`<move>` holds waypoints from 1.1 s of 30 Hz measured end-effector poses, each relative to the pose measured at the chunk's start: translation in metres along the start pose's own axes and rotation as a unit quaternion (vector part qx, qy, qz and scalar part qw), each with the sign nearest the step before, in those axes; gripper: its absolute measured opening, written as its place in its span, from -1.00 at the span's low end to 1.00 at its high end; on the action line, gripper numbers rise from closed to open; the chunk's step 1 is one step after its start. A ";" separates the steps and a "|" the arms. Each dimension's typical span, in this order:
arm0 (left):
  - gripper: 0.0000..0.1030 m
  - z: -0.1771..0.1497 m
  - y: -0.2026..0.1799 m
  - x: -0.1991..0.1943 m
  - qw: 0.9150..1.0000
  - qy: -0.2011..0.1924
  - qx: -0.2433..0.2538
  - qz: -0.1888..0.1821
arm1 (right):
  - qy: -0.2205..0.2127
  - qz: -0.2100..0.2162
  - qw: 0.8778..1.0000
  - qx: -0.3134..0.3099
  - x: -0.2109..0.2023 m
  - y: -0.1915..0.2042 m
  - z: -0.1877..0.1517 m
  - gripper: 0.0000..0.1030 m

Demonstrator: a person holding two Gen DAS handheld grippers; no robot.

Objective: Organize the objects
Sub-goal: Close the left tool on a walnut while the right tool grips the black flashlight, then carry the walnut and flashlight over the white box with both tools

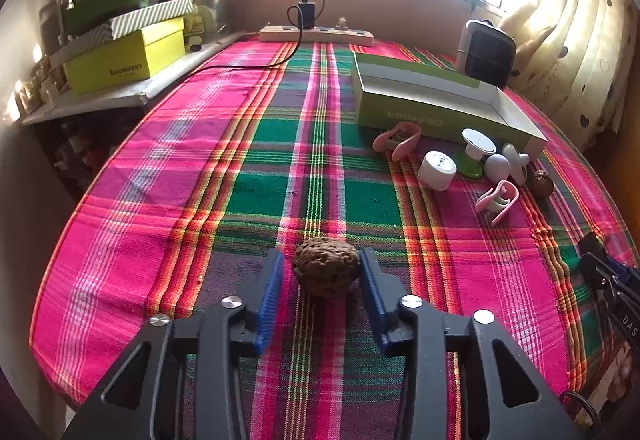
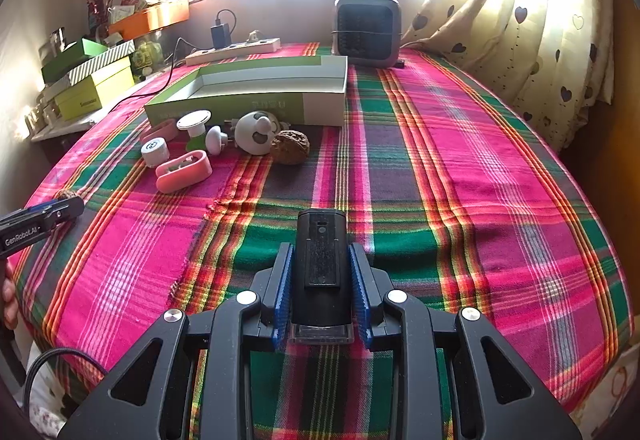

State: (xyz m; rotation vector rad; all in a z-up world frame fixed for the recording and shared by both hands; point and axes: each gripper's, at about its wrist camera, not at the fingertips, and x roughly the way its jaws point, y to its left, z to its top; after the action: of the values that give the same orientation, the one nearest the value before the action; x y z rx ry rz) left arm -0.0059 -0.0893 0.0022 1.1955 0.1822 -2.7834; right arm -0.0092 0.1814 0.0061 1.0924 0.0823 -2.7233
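In the left wrist view my left gripper [image 1: 323,272] is open around a brown walnut [image 1: 325,265] that rests on the plaid cloth; the left pad stands clear of it, the right pad is at its side. In the right wrist view my right gripper [image 2: 321,272] is shut on a black rectangular device [image 2: 321,260], held just above the cloth. An open green-and-white box [image 2: 256,92] lies further back. In front of it lie pink clips [image 2: 184,170], white round pieces [image 2: 155,151], a white figure [image 2: 258,132] and a second walnut [image 2: 291,147].
A small grey heater [image 2: 367,30] stands at the back by the curtain. A white power strip [image 1: 316,34] with a black charger and cable lies under the window. Stacked green boxes [image 1: 124,56] fill a shelf at the left. The table edge curves close on both sides.
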 end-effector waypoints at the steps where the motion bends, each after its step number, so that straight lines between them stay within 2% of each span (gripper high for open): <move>1: -0.40 0.000 0.000 0.000 1.000 0.000 0.002 0.001 | 0.000 0.001 1.000 0.000 0.000 0.000 0.000 -0.44; 17: -0.41 0.015 -0.007 -0.001 1.000 -0.008 0.015 0.000 | 0.000 0.014 1.000 -0.006 0.004 0.009 0.018 -0.45; 33: -0.41 0.070 -0.035 0.004 0.998 -0.029 0.054 -0.028 | -0.010 0.041 0.999 -0.008 0.013 0.019 0.064 -0.45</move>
State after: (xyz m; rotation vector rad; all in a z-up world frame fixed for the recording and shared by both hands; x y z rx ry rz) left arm -0.0638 -0.0652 0.0491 1.1472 0.0621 -2.9058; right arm -0.0576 0.1527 0.0443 1.0395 0.0559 -2.6562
